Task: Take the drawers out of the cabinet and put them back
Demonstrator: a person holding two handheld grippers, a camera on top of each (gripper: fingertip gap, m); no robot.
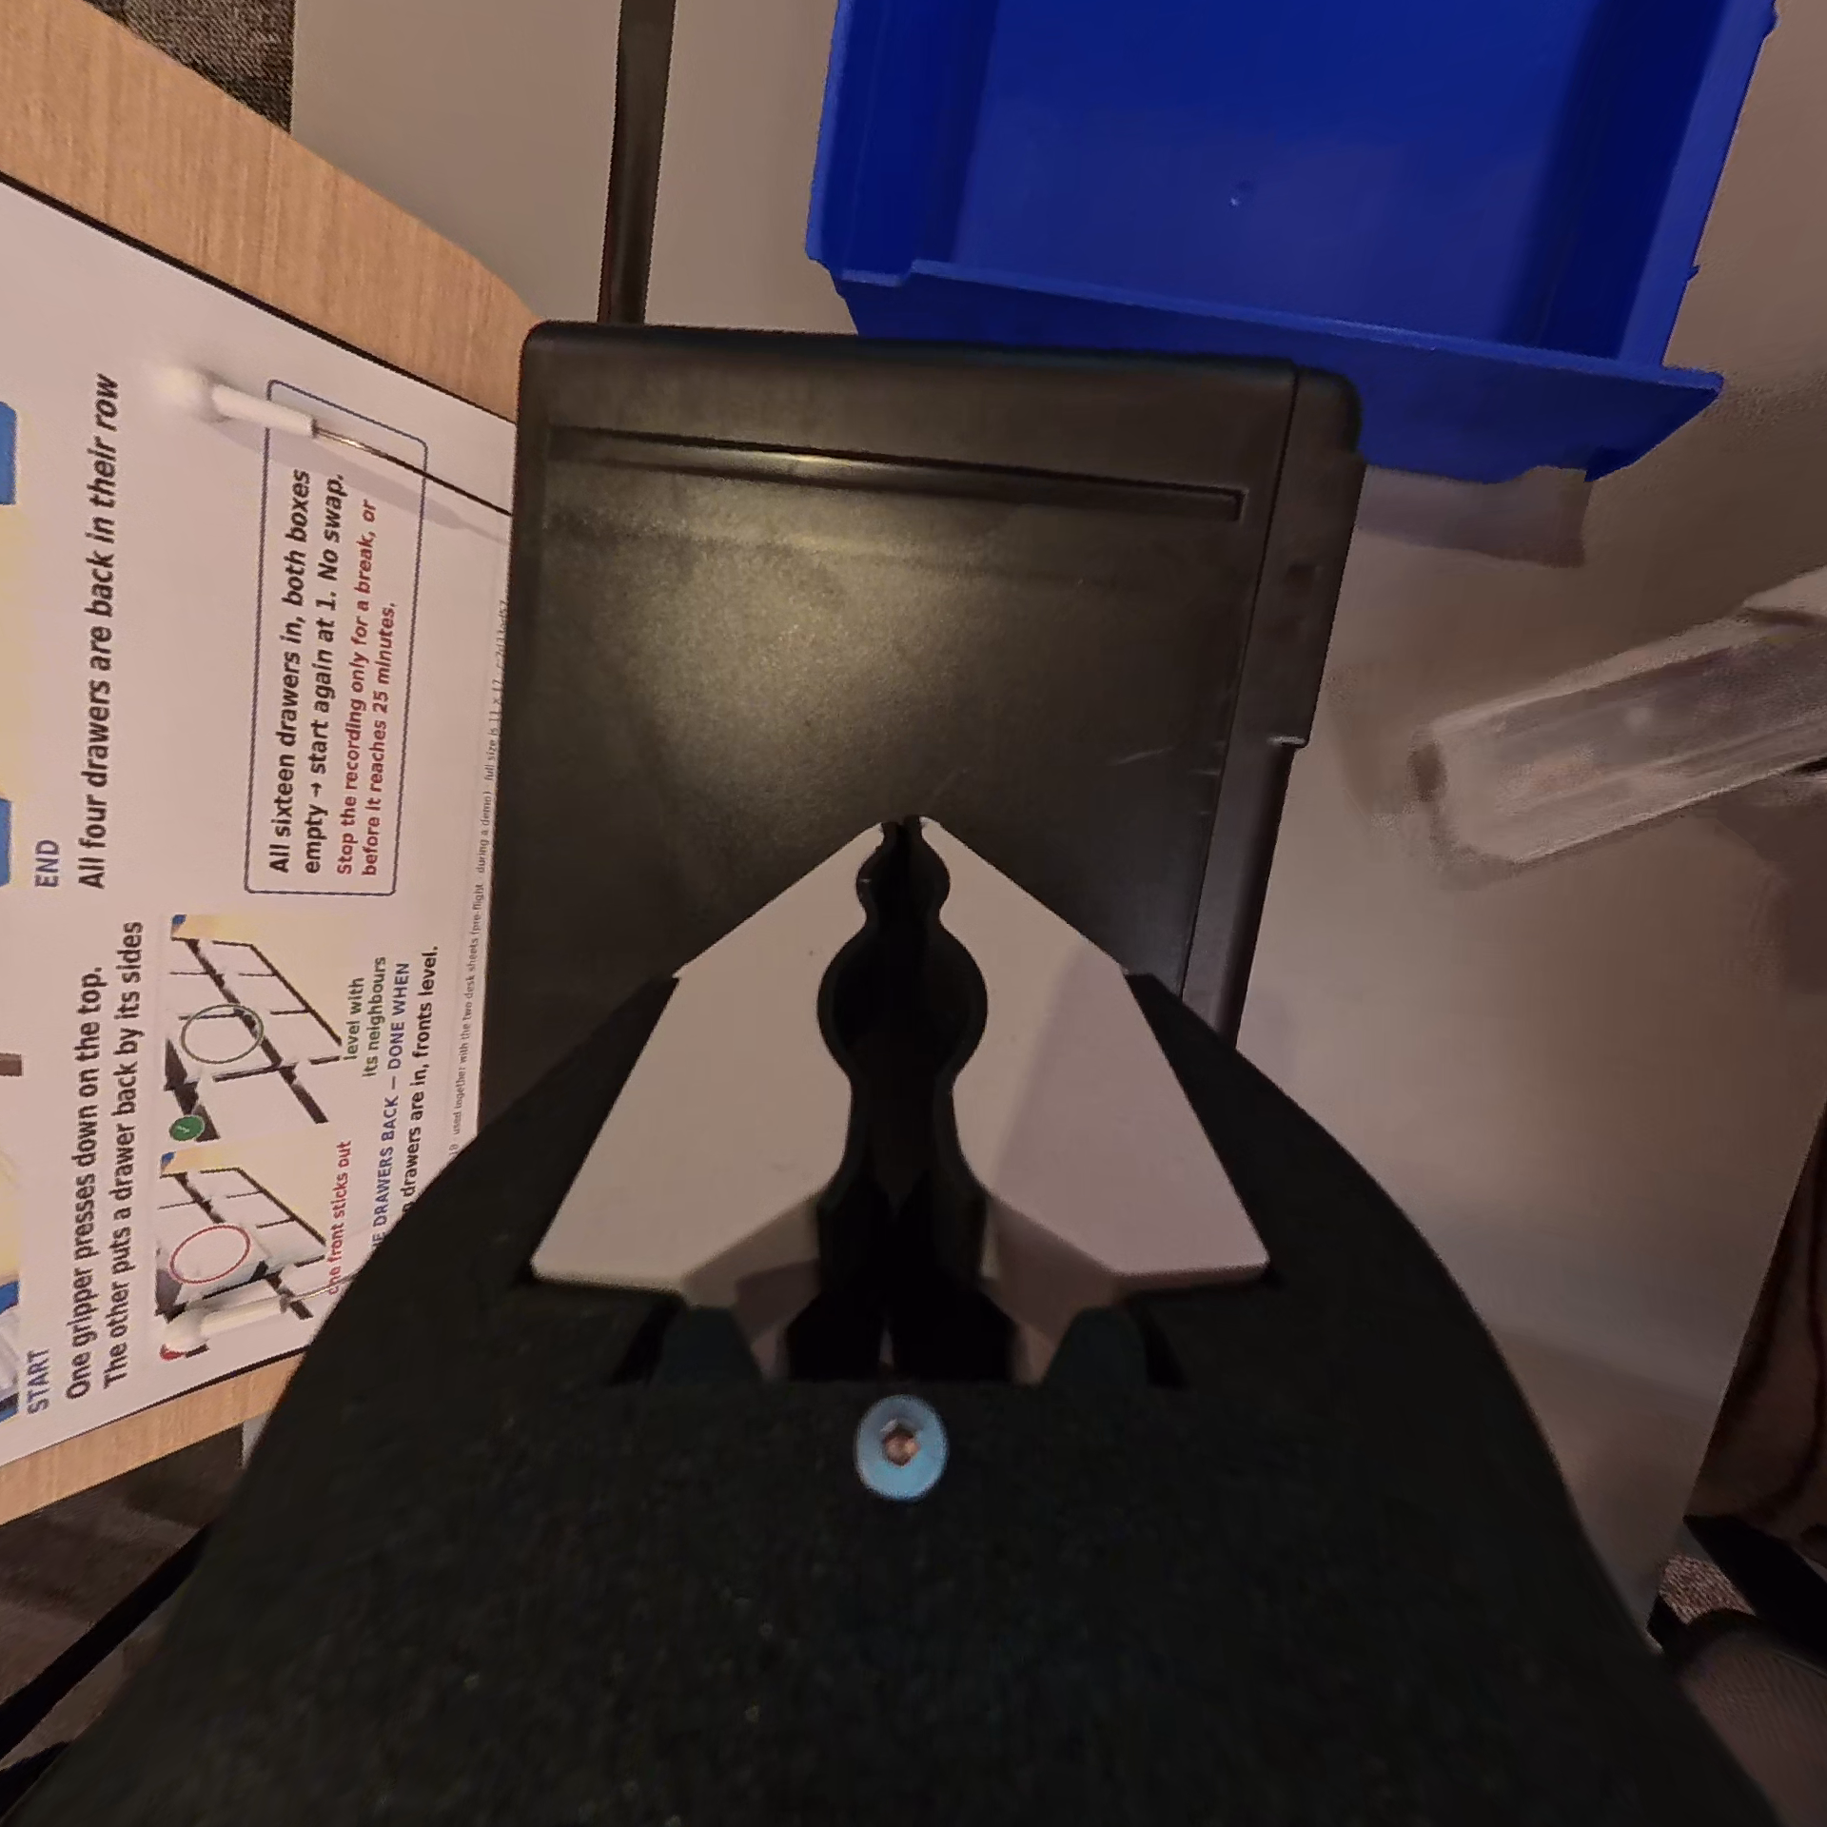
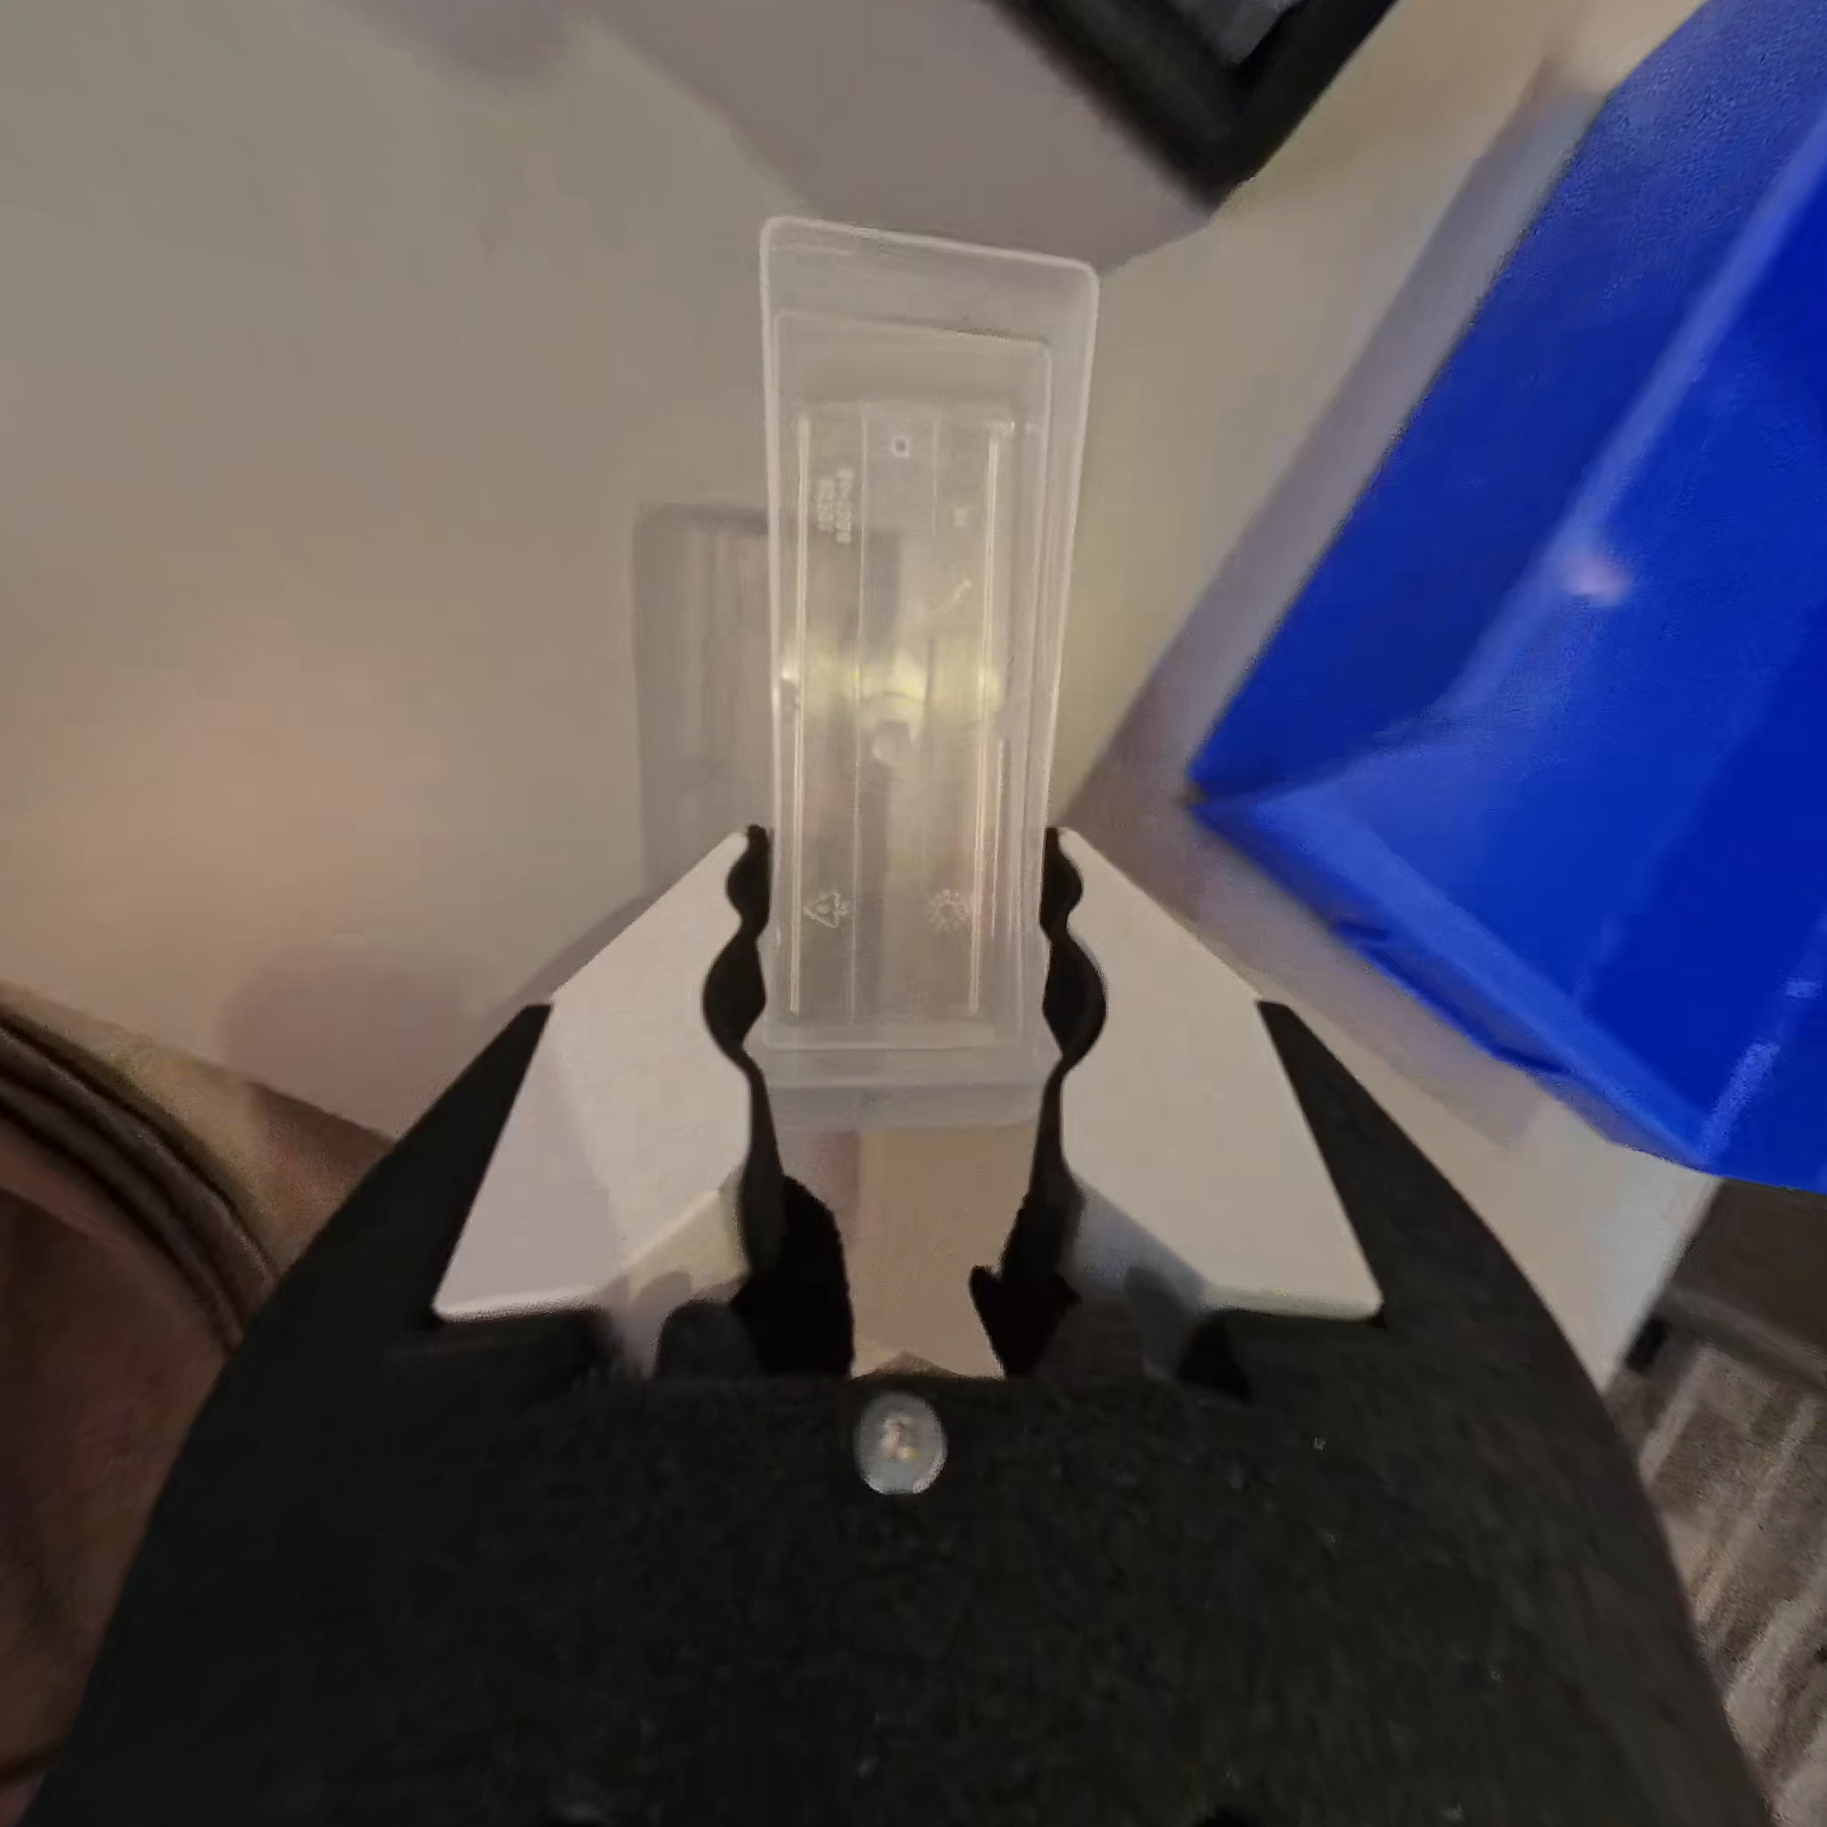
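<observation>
My right gripper [image 2: 905,949] is clamped on a clear plastic drawer [image 2: 914,692], jaws pinching its long sides near the close end; it sticks straight out ahead, empty, see-through, moulded ribs on its base. A blue bin [image 2: 1542,692] sits just to its right. My left gripper [image 1: 905,830] has jaws pressed together, tips over the black cabinet top [image 1: 890,613]. An instruction sheet [image 1: 227,791] lies to its left, the bin ahead-right.
</observation>
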